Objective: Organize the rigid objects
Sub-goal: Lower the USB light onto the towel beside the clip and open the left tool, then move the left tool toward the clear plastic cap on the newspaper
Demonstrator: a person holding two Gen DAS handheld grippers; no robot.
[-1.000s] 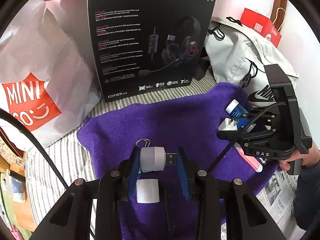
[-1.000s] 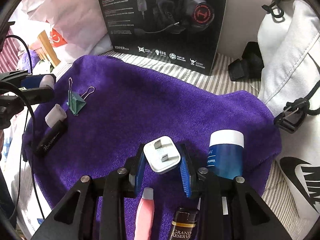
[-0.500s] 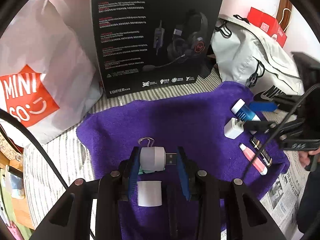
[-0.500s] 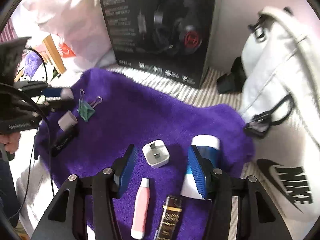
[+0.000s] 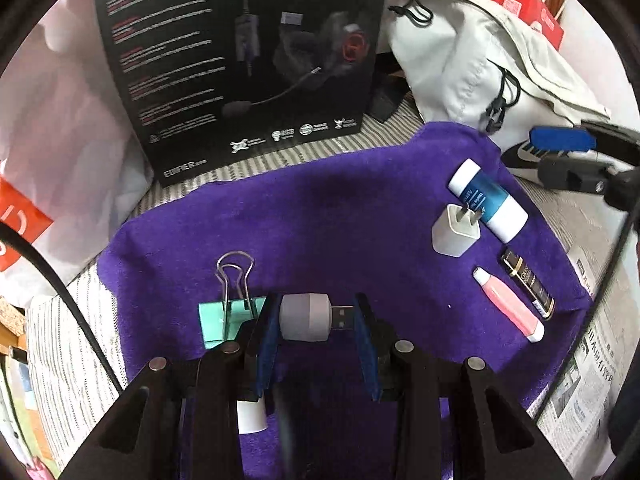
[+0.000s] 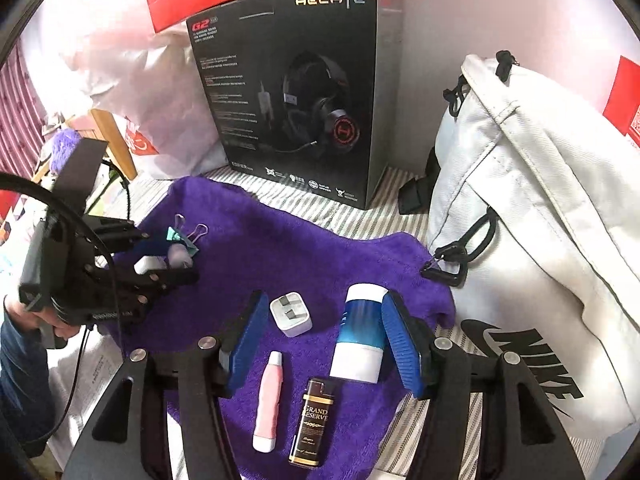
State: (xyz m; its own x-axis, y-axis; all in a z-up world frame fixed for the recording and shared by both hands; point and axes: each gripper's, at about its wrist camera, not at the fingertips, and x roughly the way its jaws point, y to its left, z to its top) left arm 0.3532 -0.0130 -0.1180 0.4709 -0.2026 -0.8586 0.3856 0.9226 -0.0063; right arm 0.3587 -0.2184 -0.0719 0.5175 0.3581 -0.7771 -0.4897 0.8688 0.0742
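The right hand-held gripper (image 6: 324,344) has just been opening and hangs wide and empty over the white charger plug (image 6: 291,314) on the purple towel (image 6: 280,256). The left hand-held gripper (image 5: 316,320) pinches a grey USB stick (image 5: 306,317) beside the binder clip (image 5: 224,316); setting it down seems next.

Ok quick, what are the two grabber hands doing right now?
Left gripper: shut on the small USB plug.
Right gripper: open, jaws just been opening, holding nothing.

It looks like a home, probably a bedroom: a striped bedsheet (image 6: 360,220) under a purple towel (image 6: 300,264), a white backpack (image 6: 540,220), shopping bags (image 5: 60,128) and a headset box (image 6: 304,92) against the wall.
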